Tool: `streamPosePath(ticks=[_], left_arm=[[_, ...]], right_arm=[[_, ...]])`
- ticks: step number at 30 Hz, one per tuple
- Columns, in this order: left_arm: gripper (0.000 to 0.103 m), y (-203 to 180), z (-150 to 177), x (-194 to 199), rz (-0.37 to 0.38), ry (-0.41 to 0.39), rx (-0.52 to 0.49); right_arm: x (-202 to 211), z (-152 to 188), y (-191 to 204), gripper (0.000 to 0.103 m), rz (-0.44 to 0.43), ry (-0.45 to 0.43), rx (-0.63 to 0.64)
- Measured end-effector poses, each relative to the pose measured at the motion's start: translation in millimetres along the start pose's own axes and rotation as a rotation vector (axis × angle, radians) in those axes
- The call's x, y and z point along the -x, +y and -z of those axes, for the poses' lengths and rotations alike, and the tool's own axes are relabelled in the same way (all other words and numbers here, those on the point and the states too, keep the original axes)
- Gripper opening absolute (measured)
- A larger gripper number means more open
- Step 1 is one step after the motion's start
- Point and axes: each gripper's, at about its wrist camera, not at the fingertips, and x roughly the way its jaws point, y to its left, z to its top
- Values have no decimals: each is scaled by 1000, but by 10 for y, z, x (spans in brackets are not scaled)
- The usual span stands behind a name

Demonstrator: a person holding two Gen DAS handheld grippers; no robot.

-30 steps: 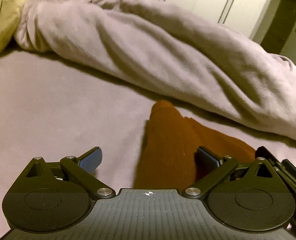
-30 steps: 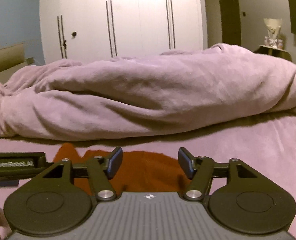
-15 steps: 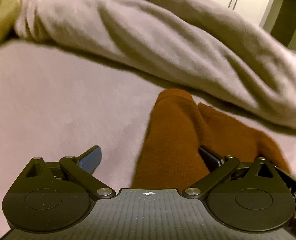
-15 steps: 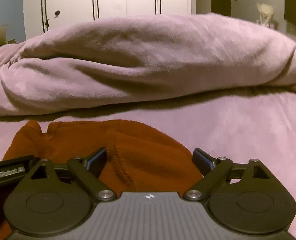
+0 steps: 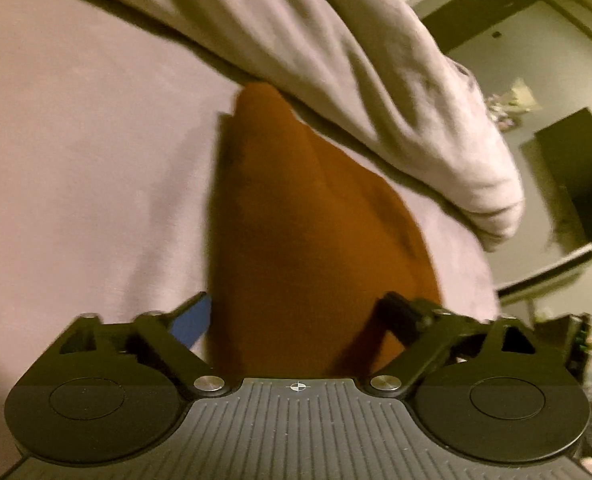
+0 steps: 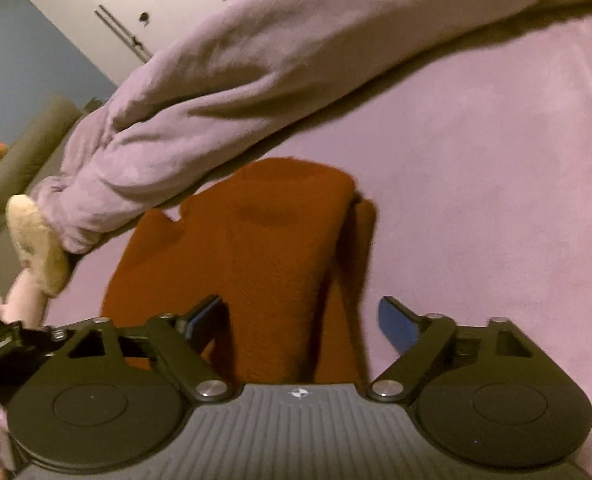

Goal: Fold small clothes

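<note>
The left gripper (image 5: 298,316) fills the near edge of the left wrist view, its jaws spread wide; the rust-orange garment (image 5: 296,240) runs up between them, its near end hidden under the gripper body; the blue pad of the left finger (image 5: 192,320) sits just beside the cloth's left edge, and the right finger (image 5: 396,312) lies dark against the cloth, so whether it presses the fabric cannot be told; the whole view is tilted and smeared.

In the right wrist view the right gripper (image 6: 302,318) also has its jaws wide apart; the garment (image 6: 264,248) lies on the bed (image 6: 496,160) between them, a folded layer on top with a narrower strip showing along its right side; the left pad (image 6: 202,316) overlaps the cloth, the right pad (image 6: 396,324) stands over bare sheet just beside it; contact is unclear; part of the left gripper (image 6: 0,340) is cut off at the near left edge.

Beyond the garment a rolled lilac blanket (image 6: 276,60) crosses the bed, its lower edge near the cloth's far end; at the left a pale plush toy (image 6: 36,240) lies against the blanket's end, only partly visible; far off stand white wardrobe doors (image 6: 136,4), blurred.
</note>
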Motion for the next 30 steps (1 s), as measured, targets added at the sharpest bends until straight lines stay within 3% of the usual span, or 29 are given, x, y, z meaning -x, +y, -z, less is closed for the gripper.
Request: streamPosePath(ticks=[1,2,8,9,10,12,13,14,18,24,26,28,29,30], left_arm=[[91,2,-7,-53,-5,19,-4],[91,29,-36,-124,1,40,1],[92,19,-117,-268,30,53,5],[90,27,-120,-273,37,50,6],[82,33,-126,-268,41,47,13],[67,67,-114,-184,46,43,30],[61,101,-115,-130,56,40,50],[58,112,-131,-87,61,39,68],[53,35,-202,169,62,10,74],[55,125,-228,839,-25,-58,10],[60,282,-206,975,-107,-67,23],[69,456,-148,1058,-248,-66,62],[67,514,-101,1117,-294,-67,66],[70,548,-40,1199,-292,-74,56]], right_arm=[[-32,-21,-7,64,-27,15,-9],[-73,-40,-4,63,-42,29,-16],[-283,-131,-160,71,-122,75,-108],[-310,-133,-154,71,-129,73,-111],[-335,-136,-141,71,-128,71,-109],[-356,-121,-91,59,-119,57,-117],[-358,-108,-55,46,-121,49,-125],[-347,-103,-33,41,-130,39,-140],[-222,-114,214,37,-116,1,-84],[-101,-46,777,36,-177,-11,19],[-148,56,964,35,-198,-4,76],[-254,164,1096,38,-188,19,108],[-319,217,1145,45,-156,32,115],[-351,273,1170,46,-102,31,106]])
